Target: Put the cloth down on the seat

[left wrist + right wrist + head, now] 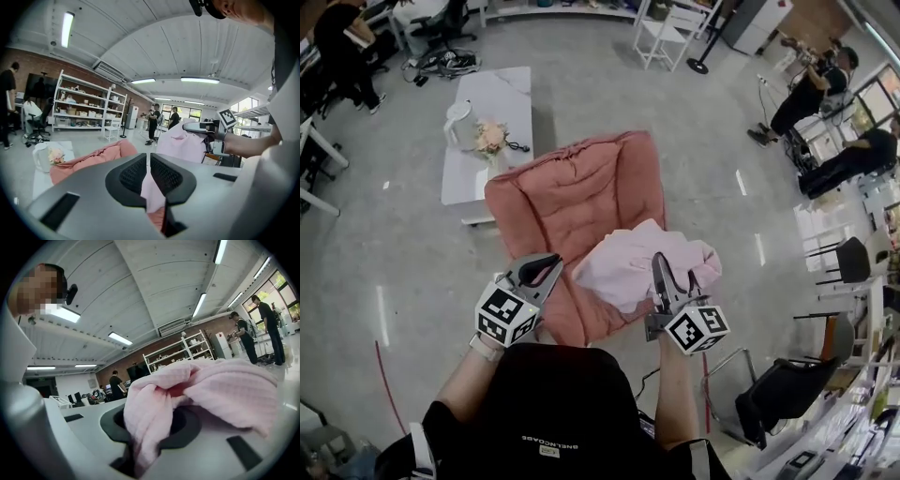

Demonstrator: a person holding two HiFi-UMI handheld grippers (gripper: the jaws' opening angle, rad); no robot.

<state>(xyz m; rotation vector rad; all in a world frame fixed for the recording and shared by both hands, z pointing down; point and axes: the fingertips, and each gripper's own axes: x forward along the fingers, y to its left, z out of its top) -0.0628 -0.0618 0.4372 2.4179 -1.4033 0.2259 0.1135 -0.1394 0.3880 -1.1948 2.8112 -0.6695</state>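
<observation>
Above the front right corner of the pink seat [567,202], the bunched cloth [628,262] hangs from the right gripper [660,267], whose fingers are clenched on it, its bulk toward the seat's middle, while the left gripper [551,265], fingers closed on nothing, hovers at the seat's front.

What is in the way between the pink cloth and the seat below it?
Nothing visible. The cloth, pinched in the right gripper, hangs over the pink seat, whose cushion is bare. The left gripper is beside the cloth, not under it.
</observation>
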